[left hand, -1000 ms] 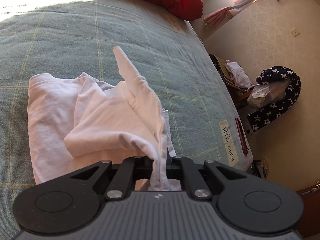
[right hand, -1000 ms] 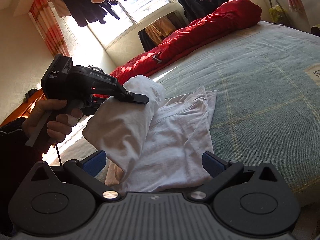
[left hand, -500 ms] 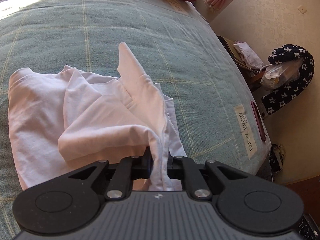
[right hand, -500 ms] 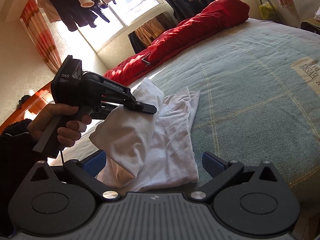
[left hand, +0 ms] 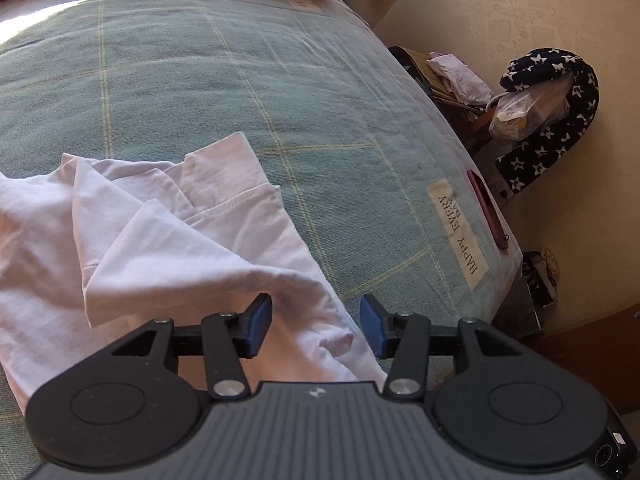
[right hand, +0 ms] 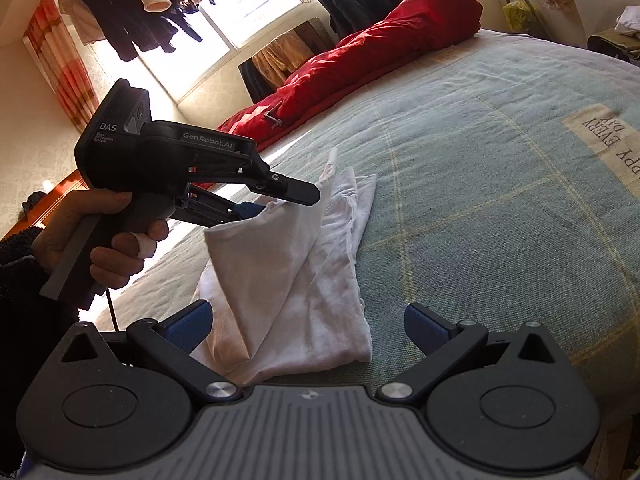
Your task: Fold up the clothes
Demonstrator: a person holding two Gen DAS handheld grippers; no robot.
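A white shirt (left hand: 160, 240) lies partly folded on the green plaid bedspread (left hand: 240, 80). My left gripper (left hand: 316, 320) hovers over its near right corner, jaws opening; a loose fold of cloth lies between the blue pads, which do not press it. In the right wrist view the left gripper (right hand: 286, 204), held by a hand (right hand: 100, 240), sits at the raised peak of the shirt (right hand: 288, 280). My right gripper (right hand: 308, 320) stands wide open just above the shirt's near edge, holding nothing.
A red duvet (right hand: 360, 60) lies along the far side of the bed (right hand: 480, 200). Clothes hang at the window (right hand: 140, 12). Past the bed's right edge sit a star-patterned cloth (left hand: 560, 112) and clutter. A pink flat object (left hand: 486, 208) rests by the blanket label (left hand: 458, 236).
The left jaws went from shut on the shirt fold to apart. The fold and the upright sleeve have dropped flatter onto the shirt. The right gripper has stayed put.
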